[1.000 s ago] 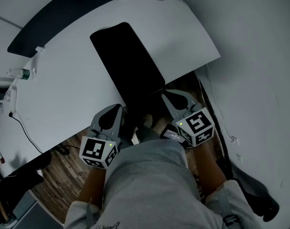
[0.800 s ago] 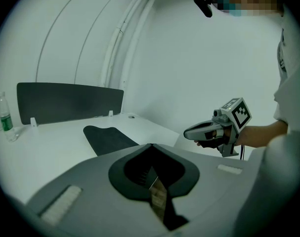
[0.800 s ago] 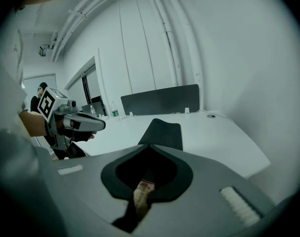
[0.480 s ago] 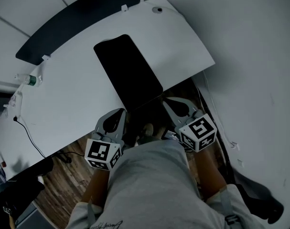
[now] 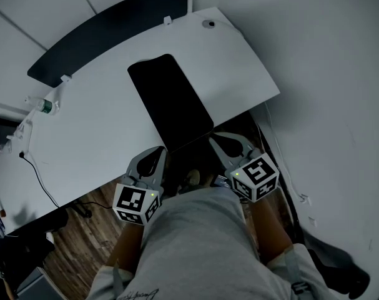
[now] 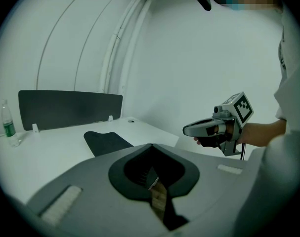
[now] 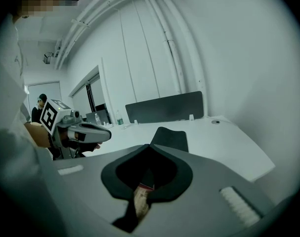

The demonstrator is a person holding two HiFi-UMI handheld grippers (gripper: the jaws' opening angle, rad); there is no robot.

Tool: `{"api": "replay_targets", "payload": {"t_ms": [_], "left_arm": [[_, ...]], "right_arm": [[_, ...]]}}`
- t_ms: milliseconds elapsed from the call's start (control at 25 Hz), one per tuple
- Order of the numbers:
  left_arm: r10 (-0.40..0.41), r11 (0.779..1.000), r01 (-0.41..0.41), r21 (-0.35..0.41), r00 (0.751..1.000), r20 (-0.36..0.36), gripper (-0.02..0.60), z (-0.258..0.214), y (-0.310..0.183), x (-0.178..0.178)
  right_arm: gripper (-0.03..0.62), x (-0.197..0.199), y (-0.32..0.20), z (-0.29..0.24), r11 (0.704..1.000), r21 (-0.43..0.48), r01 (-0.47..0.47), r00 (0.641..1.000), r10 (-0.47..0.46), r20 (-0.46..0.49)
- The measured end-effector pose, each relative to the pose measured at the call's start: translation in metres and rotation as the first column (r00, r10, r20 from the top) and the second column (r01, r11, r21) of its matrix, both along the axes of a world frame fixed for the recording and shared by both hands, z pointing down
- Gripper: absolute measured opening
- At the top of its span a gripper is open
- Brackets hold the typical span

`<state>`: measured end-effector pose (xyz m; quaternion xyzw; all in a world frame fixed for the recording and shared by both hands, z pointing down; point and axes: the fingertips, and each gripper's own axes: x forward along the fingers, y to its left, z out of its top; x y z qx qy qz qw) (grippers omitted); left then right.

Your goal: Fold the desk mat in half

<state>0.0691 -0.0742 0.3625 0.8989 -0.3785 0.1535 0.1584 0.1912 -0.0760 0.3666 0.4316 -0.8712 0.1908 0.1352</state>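
In the head view, the black desk mat (image 5: 170,102) lies flat in the middle of the picture on the white table (image 5: 89,130). Its near end reaches the table's near edge. The left tool (image 5: 159,151) and the right tool (image 5: 215,137) sit low in the middle, one just beside each side of that near end. A bottle (image 5: 45,106) stands at the left, and a dark board (image 5: 108,33) runs along the table's far side, at the top. In the left gripper view, the left tool's jaws are pressed together with nothing between them. The mat shows above them, left of the middle, and the right tool is at the right. In the right gripper view, the right tool's jaws are also pressed together and hold nothing. The mat lies just above them in the middle.
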Motion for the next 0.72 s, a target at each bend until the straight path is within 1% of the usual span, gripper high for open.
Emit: {"api": "replay_targets", "payload": {"t_ms": [280,720], "left_arm": [[-0.011,1.0,0.011,-0.001,1.0,-0.002,0.018,-0.002,-0.0026,-0.007],[-0.012,1.0,0.012,0.007,1.0,-0.014,0.018,-0.0055,-0.0013,-0.0069]], "right_arm": [[0.005,-0.0028,-0.0032,-0.0018,1.0,0.0,0.003,1.0,-0.003,-0.006],[0.005,-0.0002,-0.0017,-0.0011,1.0,-0.002,0.006,1.0,-0.006,-0.018]]}}
